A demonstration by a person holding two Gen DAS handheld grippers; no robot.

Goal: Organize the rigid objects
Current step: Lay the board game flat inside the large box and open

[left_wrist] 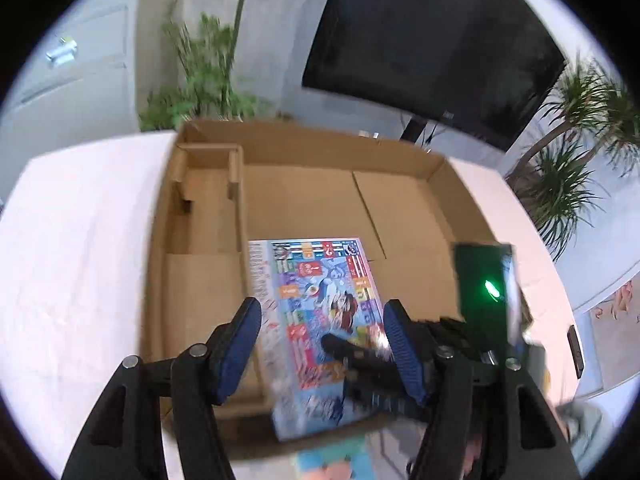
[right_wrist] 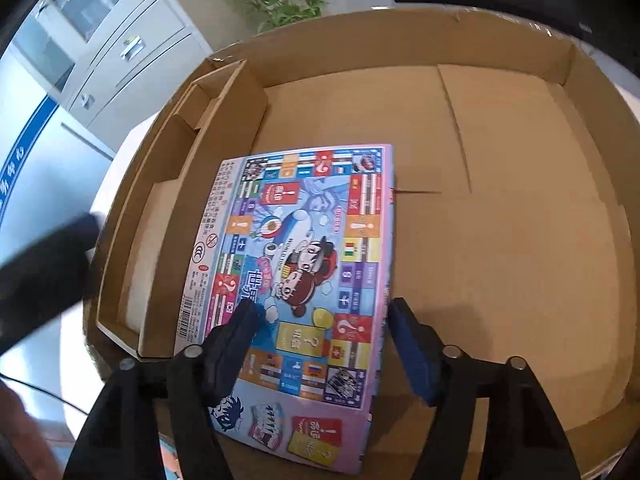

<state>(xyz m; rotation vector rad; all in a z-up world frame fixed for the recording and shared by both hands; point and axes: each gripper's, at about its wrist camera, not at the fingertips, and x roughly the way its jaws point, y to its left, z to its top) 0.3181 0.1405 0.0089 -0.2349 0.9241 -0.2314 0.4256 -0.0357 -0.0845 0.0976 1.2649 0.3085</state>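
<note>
The board game box (right_wrist: 296, 276) lies flat on the floor of the wide cardboard box (right_wrist: 520, 240), its left edge along the cardboard divider (right_wrist: 224, 128) that walls off narrow compartments on that side. Its lid is pale blue with a lilac rim, printed as a game track of coloured squares with flags, white question marks and exclamation marks on red and orange, and cartoon children in the middle; Chinese characters, a barcode and a CCC mark run down the left strip, too small to read further. The right gripper (right_wrist: 322, 312) hovers above the near half of the lid with its blue-padded jaws spread wide, holding nothing. The left gripper (left_wrist: 320, 312) hangs above the same board game box (left_wrist: 320, 320), jaws apart and empty. A dark screen (left_wrist: 432, 44) and potted plants (left_wrist: 200, 72) stand behind the white table (left_wrist: 80, 240)
</note>
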